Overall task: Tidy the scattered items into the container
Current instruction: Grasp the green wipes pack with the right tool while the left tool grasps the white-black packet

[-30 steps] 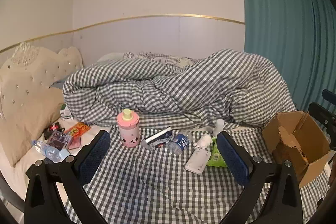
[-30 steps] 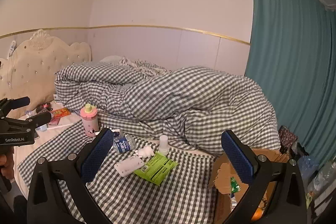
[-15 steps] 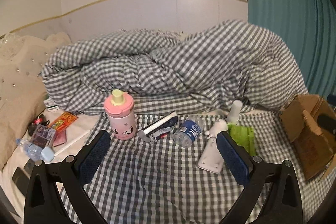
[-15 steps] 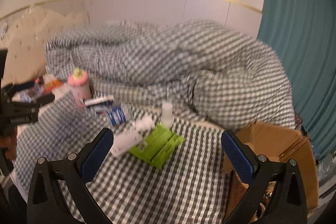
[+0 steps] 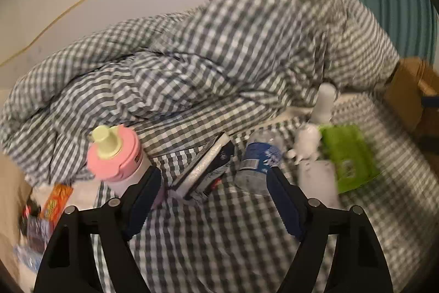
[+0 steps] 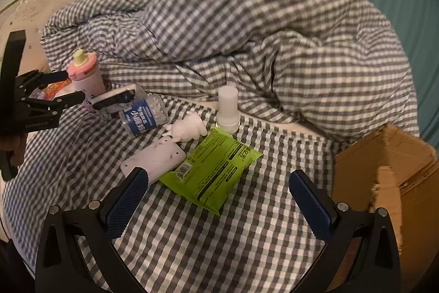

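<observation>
Looking along our left tongs [image 5: 212,199], we see them spread wide with nothing between the pads, low over the checked sheet of the bed [image 5: 219,246]. Just past the tips a dark flat pack with a white edge [image 5: 204,169] lies on a slant, its long axis running from near-left to far-right. The pink cup [image 5: 116,155] stands upright to its left, close against the left pad, green spout up. A small water bottle [image 5: 256,166] lies on its side just beside the right pad, its neck seeming to point away from us, though blur makes this unsure. Farther right lie a white figurine [image 5: 307,139], a white flat case [image 5: 318,180], a green wipes packet [image 5: 348,155] and an upright white bottle [image 5: 325,100]. The cardboard box [image 5: 411,95] sits at the far right edge, and an orange snack packet [image 5: 56,201] lies at the left.

From our right tongs [image 6: 219,199], likewise wide apart and holding nothing, the green wipes packet [image 6: 211,166] lies flat straight ahead, long axis near-left to far-right. The white flat case [image 6: 156,161] touches its left edge and reaches the left pad. Beyond are the figurine [image 6: 189,128], the upright white bottle [image 6: 227,109] and the water bottle [image 6: 142,114] on its side. The cardboard box [image 6: 384,169] stands open to the right, beside the right pad. The rumpled duvet [image 6: 247,32] piles up behind everything.
</observation>
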Available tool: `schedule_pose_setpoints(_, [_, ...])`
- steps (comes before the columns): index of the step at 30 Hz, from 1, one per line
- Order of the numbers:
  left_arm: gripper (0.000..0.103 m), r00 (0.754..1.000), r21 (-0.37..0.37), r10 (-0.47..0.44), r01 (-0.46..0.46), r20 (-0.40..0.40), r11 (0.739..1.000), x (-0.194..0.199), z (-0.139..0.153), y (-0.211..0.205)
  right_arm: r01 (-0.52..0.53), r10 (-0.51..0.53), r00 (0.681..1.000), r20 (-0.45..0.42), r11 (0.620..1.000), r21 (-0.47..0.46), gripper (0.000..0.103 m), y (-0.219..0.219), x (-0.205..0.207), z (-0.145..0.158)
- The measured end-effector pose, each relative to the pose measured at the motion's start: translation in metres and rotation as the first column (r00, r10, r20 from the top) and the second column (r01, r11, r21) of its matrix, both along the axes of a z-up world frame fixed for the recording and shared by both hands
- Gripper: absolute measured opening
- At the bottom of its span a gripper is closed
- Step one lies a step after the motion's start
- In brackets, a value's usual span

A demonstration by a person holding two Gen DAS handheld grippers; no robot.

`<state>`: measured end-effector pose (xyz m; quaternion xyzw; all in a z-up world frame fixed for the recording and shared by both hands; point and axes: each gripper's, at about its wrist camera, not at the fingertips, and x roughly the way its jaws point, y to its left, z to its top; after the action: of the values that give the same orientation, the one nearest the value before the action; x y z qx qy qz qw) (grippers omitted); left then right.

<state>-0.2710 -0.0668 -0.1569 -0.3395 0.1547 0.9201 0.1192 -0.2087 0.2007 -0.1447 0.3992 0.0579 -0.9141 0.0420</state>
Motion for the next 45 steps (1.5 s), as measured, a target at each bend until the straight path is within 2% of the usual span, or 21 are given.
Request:
schedule_pose_setpoints(8, [0.069,0.997,-0.102,-0.031,0.037,0.064,0.994,-0.052,-0.038,0.007,0.015,-0.013,0.998,0.062,0.999,-0.04,0.103,0.008,-0.03,-0.035])
schedule_pose_setpoints(13, [0.068,0.993,-0.143,-0.021,0.037,0.112,0.989,-0.073,-0.062,0.011,0.026,-0.021,0.995,0.094,0.998,-0.053,0.103,0.014,-0.04,-0.053])
schedule_pose_setpoints(15, [0.053,0.991,-0.148,-0.011,0.031,0.132,0.988,-0.08,-0.072,0.01,0.032,-0.026,0.994,0.104,0.998,-0.053,0.103,0.016,-0.044,-0.059])
schedule_pose_setpoints(16, [0.032,0.99,-0.15,-0.002,0.023,0.139,0.988,-0.081,-0.075,0.01,0.035,-0.028,0.994,0.108,0.998,-0.057,0.103,0.017,-0.045,-0.062])
schedule_pose_setpoints(17, [0.02,0.989,-0.152,0.015,0.007,0.144,0.988,-0.083,-0.078,0.009,0.038,-0.031,0.993,0.112,0.997,-0.064,0.103,0.018,-0.047,-0.064])
schedule_pose_setpoints(20, [0.012,0.991,-0.13,0.025,-0.008,0.128,0.991,-0.077,-0.079,0.007,0.046,-0.034,0.991,0.131,0.995,-0.088,0.103,0.02,-0.053,-0.073])
schedule_pose_setpoints(22, [0.011,0.993,-0.127,0.038,-0.024,0.111,0.992,-0.072,-0.077,0.007,0.043,-0.031,0.99,0.14,0.996,-0.084,0.103,0.018,-0.056,-0.079])
schedule_pose_setpoints(27, [0.011,0.99,-0.059,0.112,-0.107,0.085,0.993,-0.06,-0.062,-0.004,0.049,-0.032,0.987,0.159,0.993,-0.106,0.103,0.011,-0.065,-0.089])
schedule_pose_setpoints(34, [0.011,0.976,0.042,0.212,-0.214,0.045,0.976,-0.035,-0.039,-0.021,0.065,-0.047,0.982,0.183,0.993,-0.093,0.103,-0.004,-0.077,-0.104])
schedule_pose_setpoints(37, [0.011,0.972,0.082,0.231,-0.234,0.042,0.969,-0.026,-0.034,-0.026,0.1,-0.086,0.975,0.204,0.993,-0.059,0.103,-0.006,-0.085,-0.115])
schedule_pose_setpoints(39, [0.011,0.97,0.101,0.241,-0.244,0.039,0.965,-0.018,-0.031,-0.029,0.118,-0.094,0.972,0.215,0.988,-0.101,0.103,-0.005,-0.089,-0.12])
schedule_pose_setpoints(45, [0.011,0.964,0.156,0.26,-0.264,0.051,0.952,-0.005,-0.028,-0.033,0.161,-0.136,0.955,0.264,0.984,-0.073,0.103,-0.011,-0.102,-0.14])
